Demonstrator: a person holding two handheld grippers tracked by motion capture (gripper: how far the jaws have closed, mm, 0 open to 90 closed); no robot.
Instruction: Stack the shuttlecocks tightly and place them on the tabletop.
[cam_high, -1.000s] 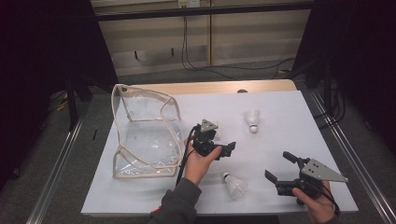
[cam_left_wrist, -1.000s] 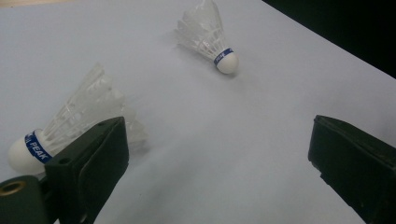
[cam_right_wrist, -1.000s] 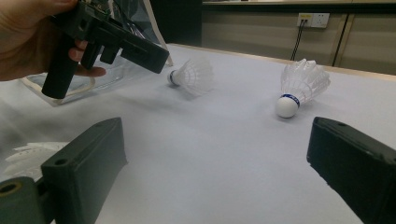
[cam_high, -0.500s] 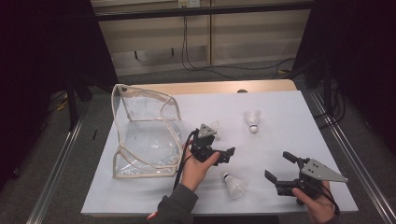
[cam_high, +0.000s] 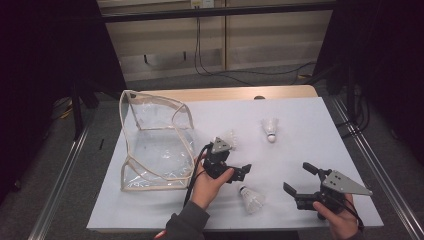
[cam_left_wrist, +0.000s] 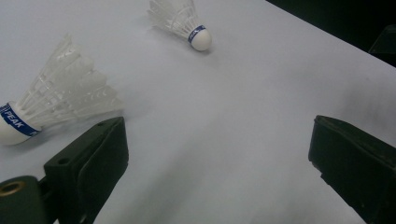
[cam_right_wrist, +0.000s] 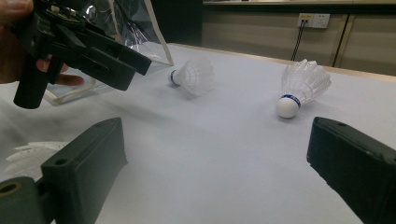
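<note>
Change since earlier: left gripper (cam_high: 239, 170) is sitting slightly lower and nearer the person than a second ago, drifting away from the shuttlecock beside the bag; right gripper (cam_high: 300, 183) is staying where it was.
Left gripper: jaws are standing spread wide with nothing between them, hovering above the white table (cam_high: 300, 125), a hand (cam_high: 207, 182) wrapping its handle.
Right gripper: jaws are also standing wide apart and empty, held near the table's front right corner.
Middle shuttlecock (cam_high: 231, 140): lying on its side just right of the clear bag (cam_high: 155, 145); in the high view the left gripper's grey plate is partly covering it.
Left gripper view: is showing that same shuttlecock (cam_left_wrist: 56, 100) clearly, just beyond the left jaw, with a blue band reading "PEAK", and the far shuttlecock (cam_left_wrist: 184, 21) beyond it.
Far shuttlecock (cam_high: 270, 129): lying alone toward the table's back right, cork pointing at the person.
Near shuttlecock (cam_high: 251, 198): lying at the front edge between the two grippers, close below the left gripper.
Right gripper view: is showing the left gripper (cam_right_wrist: 116, 58) from the side, raised off the table, with the bag's corner behind it, and the near shuttlecock's feathers (cam_right_wrist: 28, 154) peeking beside its own left jaw.
</note>
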